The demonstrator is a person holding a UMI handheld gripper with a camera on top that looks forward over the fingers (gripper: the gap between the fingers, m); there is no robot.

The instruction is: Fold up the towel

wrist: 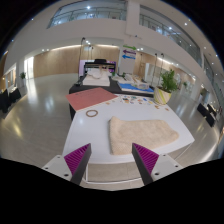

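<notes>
- Your claw (110, 160) hovered above the near edge of the pale, glossy tabletop (40, 125), its two fingers spread wide with the magenta pads (78, 157) facing each other and nothing between them.
- The cream, fluffy rectangular towel (142, 133) lay flat on the tabletop just beyond the fingers, nearer the right finger than the left, and seemingly not yet folded.
- A salmon-pink flat sheet (90, 98) and a small dark ring (92, 113) sat farther off, beyond the towel's left side, well apart from the fingers.
- The step in hand looked like the approach to a first pinch: you would have done well to pick a near corner or edge, come in low so one finger slid under the cloth, and close only on a single layer.
- Carrying that edge straight across to the far edge would have kept the fold square; a skewed pull risked bunching the soft pile.
</notes>
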